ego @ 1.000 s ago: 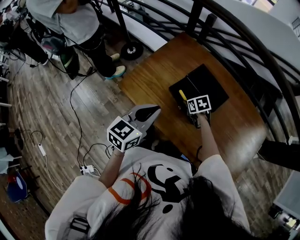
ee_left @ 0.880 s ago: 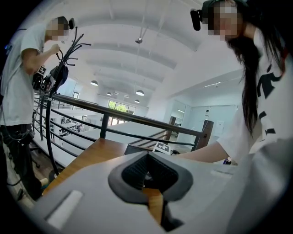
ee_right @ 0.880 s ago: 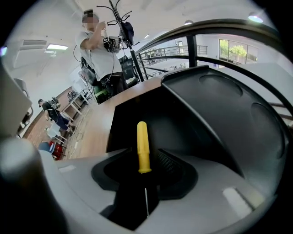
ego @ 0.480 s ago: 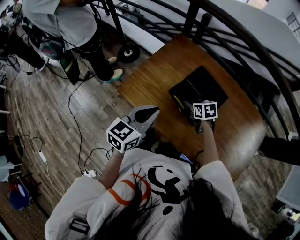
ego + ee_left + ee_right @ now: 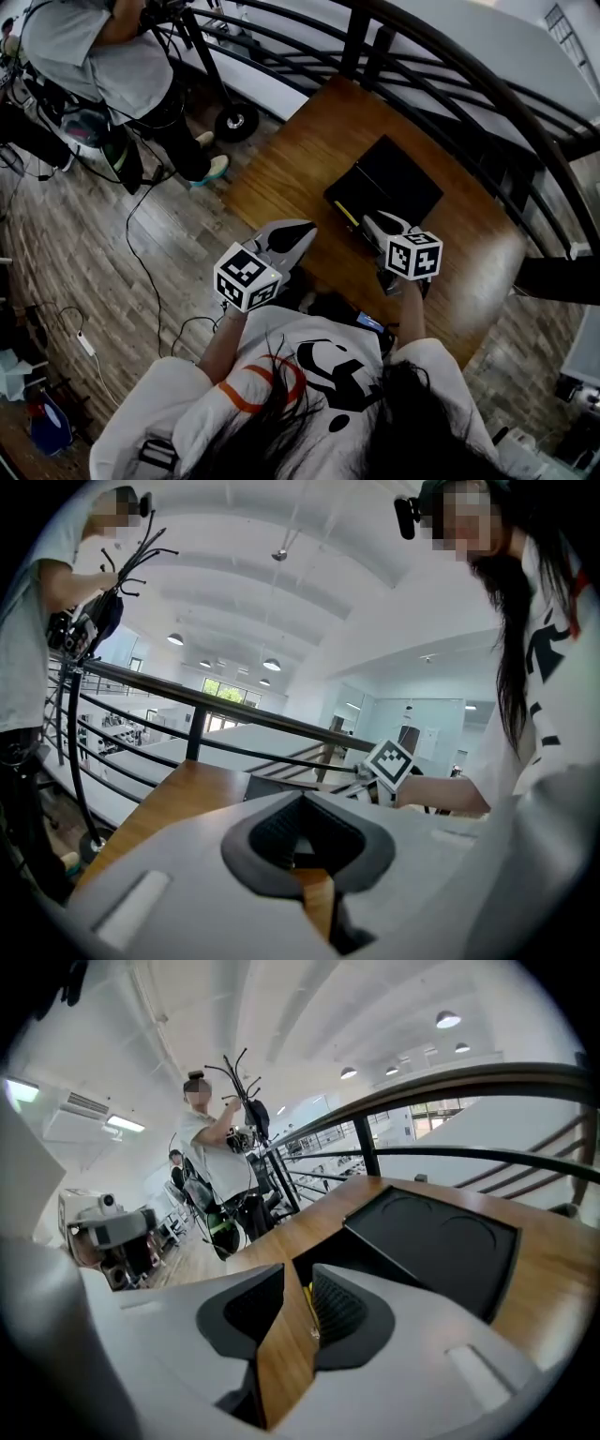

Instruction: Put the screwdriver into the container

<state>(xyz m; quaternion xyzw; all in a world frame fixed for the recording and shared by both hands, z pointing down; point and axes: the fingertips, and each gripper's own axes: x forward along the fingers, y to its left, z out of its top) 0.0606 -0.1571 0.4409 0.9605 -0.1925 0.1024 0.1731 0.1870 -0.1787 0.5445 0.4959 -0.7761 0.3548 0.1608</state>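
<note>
Screwdriver [image 5: 346,213] now lies inside the black container [image 5: 401,173], along its 8 o'clock side, on the bench [image 5: 300,155]. The right claw [image 5: 379,225] has released it and lifted back toward 5 o'clock. Its jaws have just been closing partway but stand apart with nothing between them. The left claw [image 5: 302,231] hangs closed and empty by the bench's 7 o'clock edge. The placing looks done.

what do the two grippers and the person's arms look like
Both the left gripper and right gripper have pale grey, wedge-shaped plastic jaws with dark ribbed pads, and each carries a white cube with black square markers. The person wears a white short-sleeved T-shirt with black and orange print.
</note>
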